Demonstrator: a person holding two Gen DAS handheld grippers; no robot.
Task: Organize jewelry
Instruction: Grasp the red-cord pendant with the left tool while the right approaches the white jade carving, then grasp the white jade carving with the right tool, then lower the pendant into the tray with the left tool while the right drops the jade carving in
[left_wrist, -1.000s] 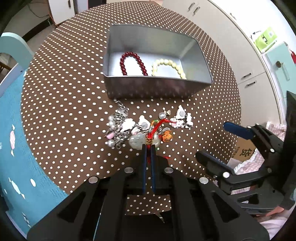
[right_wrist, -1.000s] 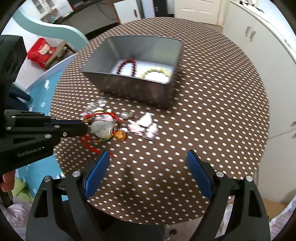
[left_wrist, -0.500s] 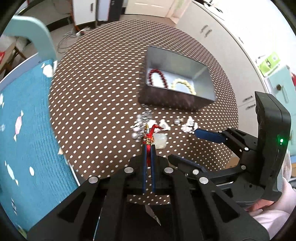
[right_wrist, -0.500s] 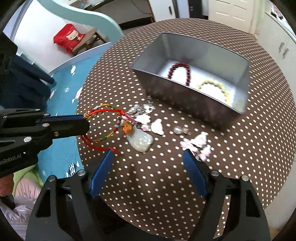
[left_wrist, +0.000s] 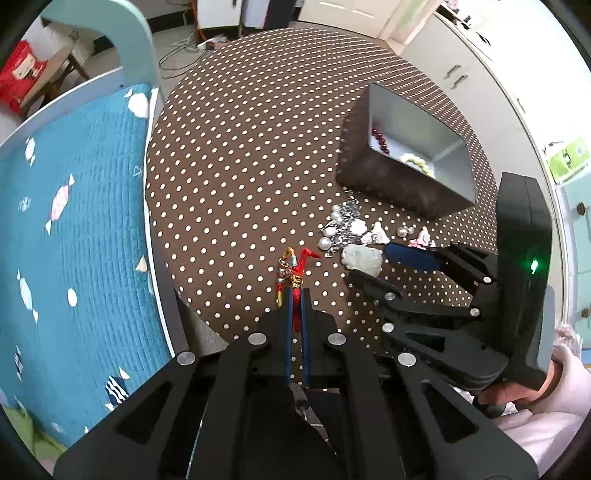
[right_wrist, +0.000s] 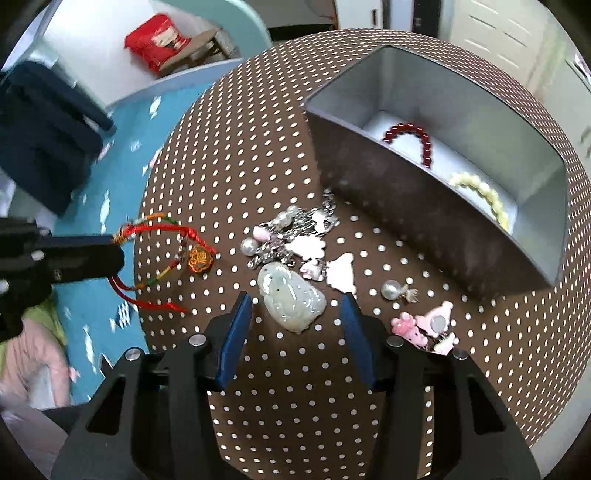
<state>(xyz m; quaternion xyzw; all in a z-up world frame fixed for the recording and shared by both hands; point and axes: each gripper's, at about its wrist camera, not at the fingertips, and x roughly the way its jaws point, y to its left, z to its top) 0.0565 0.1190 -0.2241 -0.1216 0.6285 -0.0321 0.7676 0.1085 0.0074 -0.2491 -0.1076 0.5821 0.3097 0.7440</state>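
Note:
My left gripper (left_wrist: 294, 295) is shut on a red cord bracelet (left_wrist: 295, 269), held off the heap near the table's left edge. The bracelet (right_wrist: 162, 225) dangles with a gold knot charm (right_wrist: 199, 258). My right gripper (right_wrist: 294, 301) points down over a pale jade pendant (right_wrist: 291, 299). Its jaws are closing with the pendant between them, and the blue pads (right_wrist: 236, 332) stand apart from it. A grey tin box (right_wrist: 424, 206) holds a dark red bead bracelet (right_wrist: 406, 131) and a cream bead bracelet (right_wrist: 484, 192).
A heap of silver chain, pearls and pink charms (right_wrist: 295, 229) lies above the pendant. A pearl earring (right_wrist: 391, 290) and pink trinkets (right_wrist: 424, 325) lie to its right. The round dotted table (left_wrist: 240, 147) ends at a blue quilt (left_wrist: 74, 221). A person's hand (left_wrist: 517, 391) holds the right gripper.
The left gripper has drawn the red cord bracelet out of the heap, up and to the left. The right gripper has come over the jade pendant and its jaws have narrowed.

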